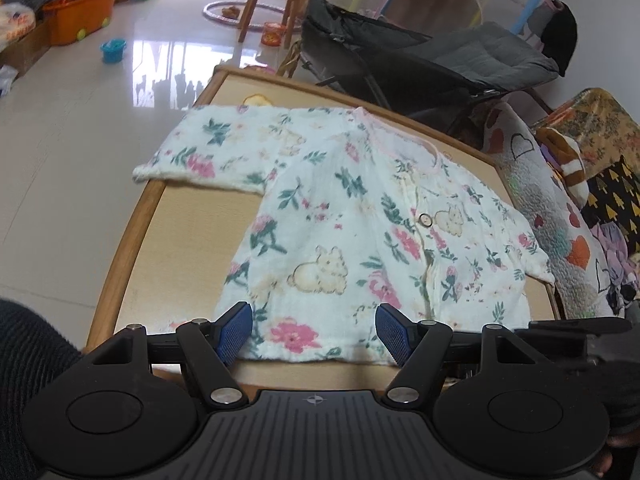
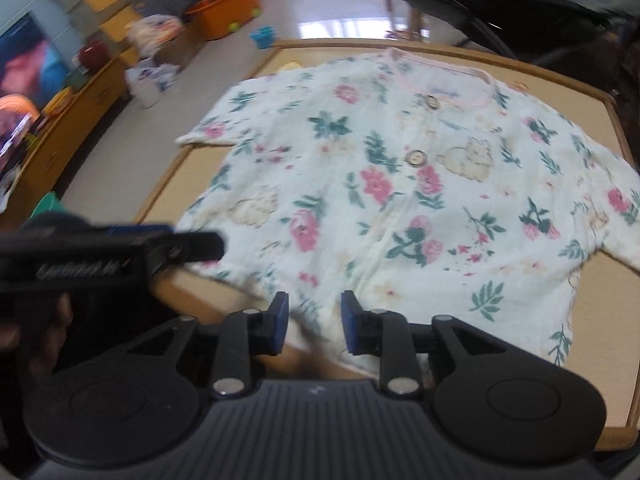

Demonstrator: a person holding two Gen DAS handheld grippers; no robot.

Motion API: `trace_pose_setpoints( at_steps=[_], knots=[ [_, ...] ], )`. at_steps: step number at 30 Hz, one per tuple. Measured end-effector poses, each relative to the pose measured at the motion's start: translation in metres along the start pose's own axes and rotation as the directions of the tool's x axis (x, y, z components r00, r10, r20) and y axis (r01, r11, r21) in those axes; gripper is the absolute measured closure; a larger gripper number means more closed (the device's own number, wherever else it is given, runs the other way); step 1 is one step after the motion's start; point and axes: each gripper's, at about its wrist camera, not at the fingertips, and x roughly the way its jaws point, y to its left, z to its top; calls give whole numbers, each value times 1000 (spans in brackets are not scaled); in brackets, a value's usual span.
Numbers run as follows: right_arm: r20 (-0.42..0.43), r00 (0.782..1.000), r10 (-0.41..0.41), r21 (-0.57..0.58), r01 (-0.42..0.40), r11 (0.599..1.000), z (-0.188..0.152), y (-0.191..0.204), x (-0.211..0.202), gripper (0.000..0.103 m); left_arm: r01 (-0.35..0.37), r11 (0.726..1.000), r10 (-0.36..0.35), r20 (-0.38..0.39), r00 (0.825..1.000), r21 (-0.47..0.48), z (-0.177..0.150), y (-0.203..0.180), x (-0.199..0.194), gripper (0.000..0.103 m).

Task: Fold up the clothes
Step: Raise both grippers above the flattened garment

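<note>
A small white shirt [image 1: 340,220] [image 2: 400,184] with pink flowers, green leaves and bunnies lies spread flat, front up, on a light wooden table [image 1: 180,248] [image 2: 600,320]. Its left sleeve hangs past the table's edge. My left gripper [image 1: 314,332] is open wide just above the near hem, and nothing is pinched between its blue pads. My right gripper [image 2: 314,322] is at the same hem with its jaws partly apart. A blurred fold of hem lies between the pads, and they do not press on it. The left gripper's body [image 2: 120,256] shows at the left of the right wrist view.
A dark stroller [image 1: 420,60] stands behind the table. Quilted heart-print cloth and patterned cushions [image 1: 540,208] pile up against its right side. On the shiny floor to the left are an orange tub [image 1: 80,16], a blue bucket [image 1: 113,50] and toys.
</note>
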Motion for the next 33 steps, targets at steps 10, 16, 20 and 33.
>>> trace_pose_setpoints(
  at_steps=[10,16,20,33],
  knots=[
    [139,984,-115,59,108,992,-21,-46,-71,69,57,987,-59,10,998,148,26,-60,8,33],
    [76,939,-334,210,313,926,-46,-104,-88,70,48,947,-38,-38,999,317,21,-104,35,33],
    [45,945,-323,264,300,917,-60,-122,-81,72,29,938,-6,-69,998,345,14,-111,49,33],
    [30,967,-253,252,238,938,-51,-104,-37,98,-32,917,77,-97,992,397,0,-96,67,30]
  ],
)
